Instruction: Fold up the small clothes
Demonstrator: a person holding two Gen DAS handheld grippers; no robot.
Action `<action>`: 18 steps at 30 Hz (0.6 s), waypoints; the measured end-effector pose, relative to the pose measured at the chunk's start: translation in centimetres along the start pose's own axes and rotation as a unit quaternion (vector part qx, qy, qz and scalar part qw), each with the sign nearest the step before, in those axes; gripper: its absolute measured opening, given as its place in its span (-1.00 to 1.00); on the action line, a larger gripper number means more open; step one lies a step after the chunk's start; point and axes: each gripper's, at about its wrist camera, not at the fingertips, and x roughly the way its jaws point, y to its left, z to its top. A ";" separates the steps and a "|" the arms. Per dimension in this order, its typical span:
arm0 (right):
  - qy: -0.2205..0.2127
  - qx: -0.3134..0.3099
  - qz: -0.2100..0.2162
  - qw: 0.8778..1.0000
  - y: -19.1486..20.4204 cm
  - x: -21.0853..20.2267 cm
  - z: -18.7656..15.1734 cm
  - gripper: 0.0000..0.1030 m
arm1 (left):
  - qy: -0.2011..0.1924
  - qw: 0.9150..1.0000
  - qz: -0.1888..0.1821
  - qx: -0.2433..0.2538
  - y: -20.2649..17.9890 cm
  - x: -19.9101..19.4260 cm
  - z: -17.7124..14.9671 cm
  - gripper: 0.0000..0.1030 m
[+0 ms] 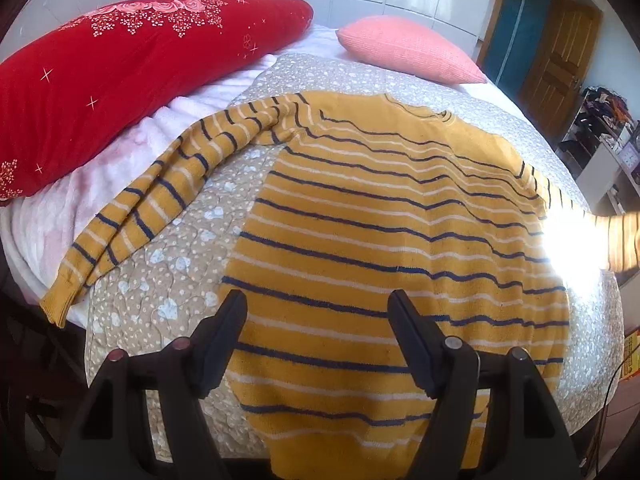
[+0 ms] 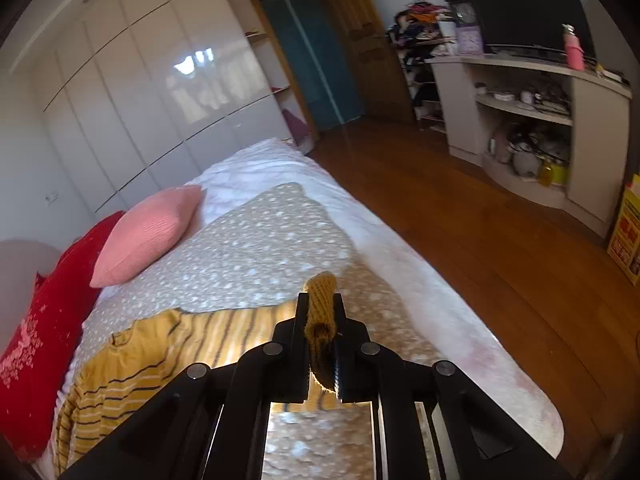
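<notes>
A mustard-yellow sweater with navy and white stripes lies flat on the beige spotted quilt. Its left sleeve stretches down-left onto the pink blanket. My left gripper hovers open over the sweater's lower hem, nothing between its fingers. The right sleeve is lifted off to the right into glare. In the right wrist view my right gripper is shut on that sleeve's ribbed cuff, held up above the quilt, with the sweater's body lying down-left.
A red floral pillow and a pink cushion lie at the head of the bed. White wardrobes, a wooden floor, a shelf unit and a yellow box stand beyond the bed's right edge.
</notes>
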 end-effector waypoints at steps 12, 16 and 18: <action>0.167 -0.133 0.234 0.949 32.3 8.9 -7.3 -0.82 | -0.041 0.996 -0.001 -0.076 9.5 -1.6 -1.4 0.40; 0.248 -0.149 0.257 0.922 41.0 14.4 -14.2 -0.82 | -0.050 0.992 0.007 -0.118 13.8 -1.9 -2.2 0.41; 0.275 -0.165 0.253 0.913 44.7 16.8 -17.6 -0.82 | -0.052 0.989 0.013 -0.136 15.7 -1.9 -2.6 0.41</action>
